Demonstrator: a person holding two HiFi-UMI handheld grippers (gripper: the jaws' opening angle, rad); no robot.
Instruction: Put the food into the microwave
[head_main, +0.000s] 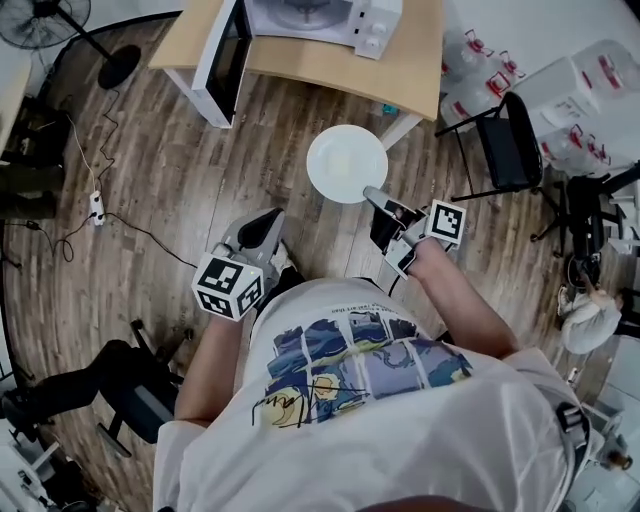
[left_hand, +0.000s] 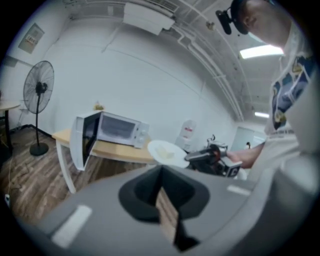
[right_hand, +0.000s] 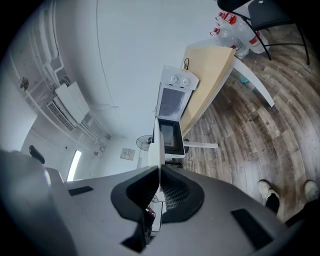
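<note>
A white plate (head_main: 346, 163) with a pale piece of food (head_main: 343, 158) on it hangs level above the wooden floor. My right gripper (head_main: 372, 195) is shut on its near rim. In the right gripper view the plate (right_hand: 155, 145) shows edge-on between the closed jaws. The white microwave (head_main: 300, 15) stands on a light wooden table (head_main: 330, 62) ahead, its door (head_main: 226, 60) swung wide open to the left. My left gripper (head_main: 262, 230) floats to the plate's lower left, shut and empty. The left gripper view shows microwave (left_hand: 117, 129), plate (left_hand: 167, 151) and right gripper (left_hand: 200, 157).
A black folding chair (head_main: 510, 140) and several water bottles (head_main: 480, 65) stand to the right of the table. A floor fan (head_main: 60, 25) is at the far left, with a power strip and cable (head_main: 97, 205) on the floor. Another black chair (head_main: 130, 395) is at the lower left.
</note>
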